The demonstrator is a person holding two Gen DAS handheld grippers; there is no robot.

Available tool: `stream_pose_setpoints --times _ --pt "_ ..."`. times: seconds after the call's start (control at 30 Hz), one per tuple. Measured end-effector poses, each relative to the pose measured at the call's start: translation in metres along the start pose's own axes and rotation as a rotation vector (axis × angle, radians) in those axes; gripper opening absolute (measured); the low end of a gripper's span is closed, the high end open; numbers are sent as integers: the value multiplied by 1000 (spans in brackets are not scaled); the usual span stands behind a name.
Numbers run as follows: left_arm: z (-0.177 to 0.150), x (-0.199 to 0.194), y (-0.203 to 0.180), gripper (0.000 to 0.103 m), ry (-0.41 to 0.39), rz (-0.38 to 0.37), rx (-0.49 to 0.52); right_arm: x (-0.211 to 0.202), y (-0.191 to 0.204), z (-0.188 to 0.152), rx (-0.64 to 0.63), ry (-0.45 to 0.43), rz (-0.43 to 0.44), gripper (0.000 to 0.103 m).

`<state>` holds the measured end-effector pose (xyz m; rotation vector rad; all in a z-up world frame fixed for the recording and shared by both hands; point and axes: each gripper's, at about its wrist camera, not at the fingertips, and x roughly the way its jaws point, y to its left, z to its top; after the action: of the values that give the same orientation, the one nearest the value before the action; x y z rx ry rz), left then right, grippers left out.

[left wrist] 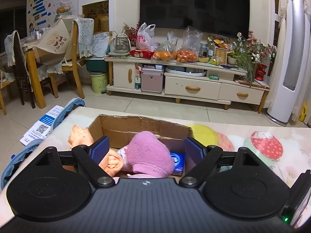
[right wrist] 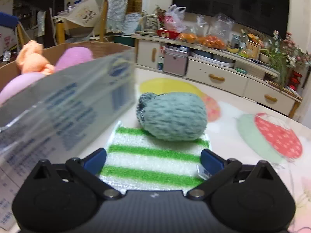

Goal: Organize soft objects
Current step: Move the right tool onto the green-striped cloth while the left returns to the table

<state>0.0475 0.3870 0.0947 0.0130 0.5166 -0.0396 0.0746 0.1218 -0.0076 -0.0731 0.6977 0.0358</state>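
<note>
On the bench (right wrist: 233, 116), just right of the cardboard box (right wrist: 93, 47), the right hand-held gripper (right wrist: 153, 162) straddles a green-and-white striped sponge cloth (right wrist: 151, 155), its blue pads spread to either edge and, as far as the blur allows, not yet pressing it. A teal knitted roll (right wrist: 173, 114) sits on the cloth's far end, so the step in hand, as I judge it, is taking hold of the cloth for the box. To do it well, close on the near edge only, low and square, then draw the cloth out gently or lift the near side first so the roll slides off rather than tumbling from the bench; otherwise, take the roll first. A clear printed plastic panel (right wrist: 64, 104) leans across the box side and should be cleared on the way in.

The cloth looks thin, spongy and limp, with a small label at its right edge; it will likely sag once raised.

Over the box (left wrist: 140, 125), the left hand-held gripper (left wrist: 146, 148) hangs released, holding nothing, above a pink fuzzy sock (left wrist: 149, 153), an orange one (left wrist: 112, 160) and a blue packet (left wrist: 177, 162) already inside.
</note>
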Motion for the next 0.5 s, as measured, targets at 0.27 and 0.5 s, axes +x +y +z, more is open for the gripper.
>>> stream_pose_setpoints --times 0.27,0.5 --pt "-2 1 -8 103 10 -57 35 -27 -61 -28 33 28 -85 102" --pt "-5 3 -21 103 24 -153 59 -62 -108 -55 116 65 -168 102"
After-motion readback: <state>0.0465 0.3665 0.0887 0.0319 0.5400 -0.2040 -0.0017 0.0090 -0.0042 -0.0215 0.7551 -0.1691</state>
